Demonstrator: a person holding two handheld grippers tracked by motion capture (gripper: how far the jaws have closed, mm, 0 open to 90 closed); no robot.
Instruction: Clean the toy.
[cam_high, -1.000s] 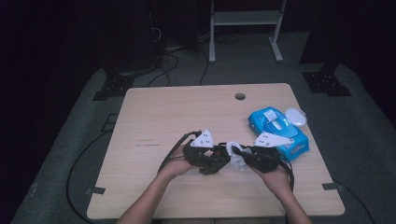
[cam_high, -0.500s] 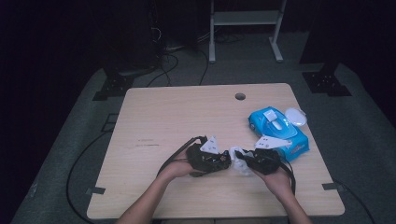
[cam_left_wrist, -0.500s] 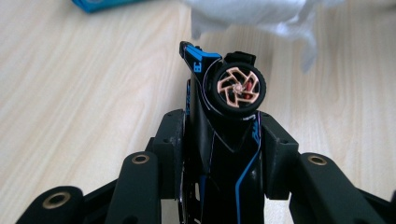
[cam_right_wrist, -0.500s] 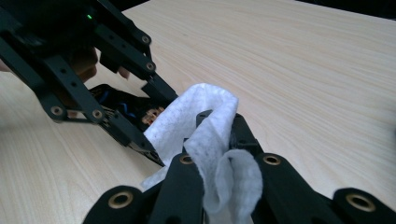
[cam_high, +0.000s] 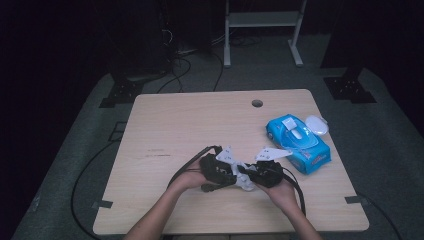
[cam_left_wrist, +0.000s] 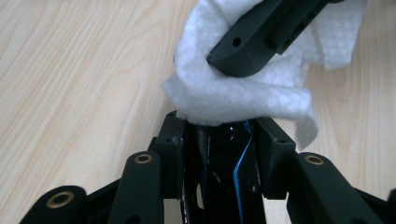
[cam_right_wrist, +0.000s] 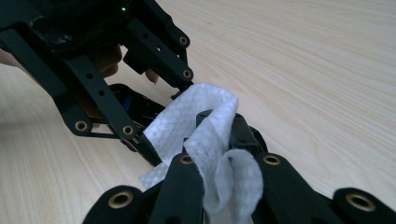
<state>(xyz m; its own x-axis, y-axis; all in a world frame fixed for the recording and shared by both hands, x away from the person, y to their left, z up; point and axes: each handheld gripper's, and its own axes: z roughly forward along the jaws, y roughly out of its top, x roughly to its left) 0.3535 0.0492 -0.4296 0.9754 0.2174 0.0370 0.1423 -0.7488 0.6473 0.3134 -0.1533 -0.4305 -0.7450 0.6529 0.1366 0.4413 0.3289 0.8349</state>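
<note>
Pale wood-grain tabletop (cam_high: 190, 125) carries two black grippers meeting near its front edge: left gripper (cam_high: 220, 172) grasps a dark glossy object (cam_left_wrist: 219, 172), right gripper (cam_high: 265, 172) is clenched on one soft, crumpled white wipe (cam_right_wrist: 205, 135) between them; one blue wipe pack (cam_high: 298, 143) lies rightward.

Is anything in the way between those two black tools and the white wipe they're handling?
Nothing visible. The right tool is shut on the white wipe, and the left tool holds a dark, shiny object that I can't identify, with the wipe lying against its tip.
</note>
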